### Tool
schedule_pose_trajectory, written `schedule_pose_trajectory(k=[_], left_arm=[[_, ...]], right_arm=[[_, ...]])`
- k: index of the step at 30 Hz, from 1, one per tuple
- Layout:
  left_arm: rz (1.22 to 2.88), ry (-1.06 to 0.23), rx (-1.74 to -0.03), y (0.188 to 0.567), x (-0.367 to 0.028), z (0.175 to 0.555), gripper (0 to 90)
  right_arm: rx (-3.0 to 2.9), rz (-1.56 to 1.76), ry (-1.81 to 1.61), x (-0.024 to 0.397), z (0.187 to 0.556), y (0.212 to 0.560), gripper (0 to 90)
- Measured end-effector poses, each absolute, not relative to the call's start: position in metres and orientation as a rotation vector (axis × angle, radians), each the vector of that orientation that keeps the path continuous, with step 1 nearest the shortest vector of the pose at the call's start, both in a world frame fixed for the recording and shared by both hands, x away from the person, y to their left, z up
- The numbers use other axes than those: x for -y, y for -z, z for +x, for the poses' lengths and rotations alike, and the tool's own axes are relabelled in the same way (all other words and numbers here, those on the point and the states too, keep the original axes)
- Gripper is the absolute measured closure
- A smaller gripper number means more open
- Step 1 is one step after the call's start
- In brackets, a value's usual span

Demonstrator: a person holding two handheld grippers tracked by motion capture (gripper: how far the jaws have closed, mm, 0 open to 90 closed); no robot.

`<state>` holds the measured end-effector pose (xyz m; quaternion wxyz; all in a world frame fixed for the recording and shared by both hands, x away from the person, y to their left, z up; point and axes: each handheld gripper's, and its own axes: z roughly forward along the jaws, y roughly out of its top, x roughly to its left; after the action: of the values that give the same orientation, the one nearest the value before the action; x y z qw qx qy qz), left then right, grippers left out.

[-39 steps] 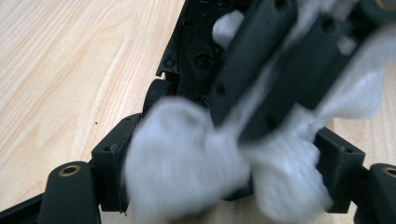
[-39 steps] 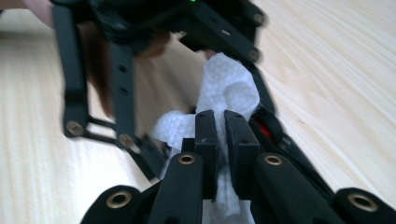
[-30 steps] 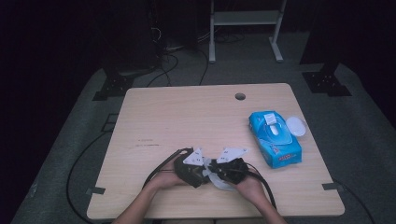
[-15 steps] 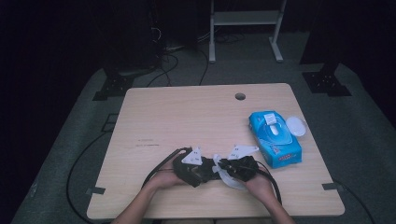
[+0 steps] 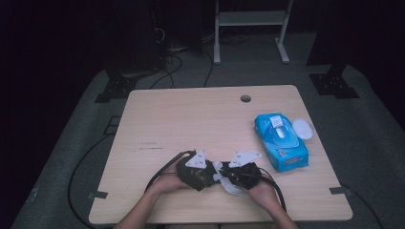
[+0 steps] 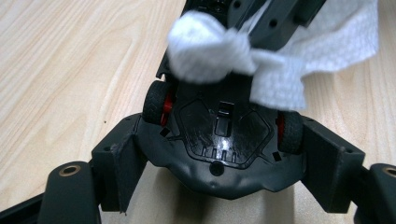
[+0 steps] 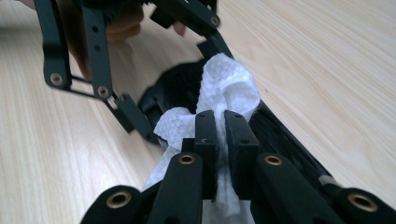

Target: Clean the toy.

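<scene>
Toy car [image 6: 219, 140], one only, black with red wheel hubs, sits underside-up at the near edge of the table [image 5: 191, 119], clamped across its body by the left gripper [image 5: 195, 168]. One white wipe [image 7: 229, 93] is pinched in the right gripper [image 7: 220, 128], whose jaws are pressed together on it, its bunched end against the car. Far right lie one blue wipe pack [image 5: 281, 141] and one white lid [image 5: 302, 129] just beside it
</scene>
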<state>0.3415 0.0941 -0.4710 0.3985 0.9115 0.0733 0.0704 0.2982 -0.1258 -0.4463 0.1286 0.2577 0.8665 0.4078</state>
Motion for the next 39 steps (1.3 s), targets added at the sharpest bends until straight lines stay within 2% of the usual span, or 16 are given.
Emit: schedule_pose_trajectory(k=[8,15,22,29,39], left_arm=[[2.333,-0.193,-0.178,0.472,-0.095,0.342,23.4],[2.312,-0.180,-0.196,0.472,-0.095,0.343,23.4],[2.319,-0.190,-0.191,0.472,-0.095,0.342,23.5],[2.303,-0.188,-0.197,0.471,-0.095,0.342,23.5],[2.315,-0.195,-0.196,0.471,-0.096,0.341,23.5]], right_arm=[[-2.569,0.686,-1.225,0.099,0.297,0.449,84.0],[-2.554,0.751,-1.250,0.115,0.300,0.448,84.0],[-2.581,0.689,-1.248,0.097,0.299,0.449,84.0],[-2.543,0.762,-1.215,0.119,0.301,0.446,84.0],[-2.599,0.644,-1.203,0.076,0.307,0.445,84.0]])
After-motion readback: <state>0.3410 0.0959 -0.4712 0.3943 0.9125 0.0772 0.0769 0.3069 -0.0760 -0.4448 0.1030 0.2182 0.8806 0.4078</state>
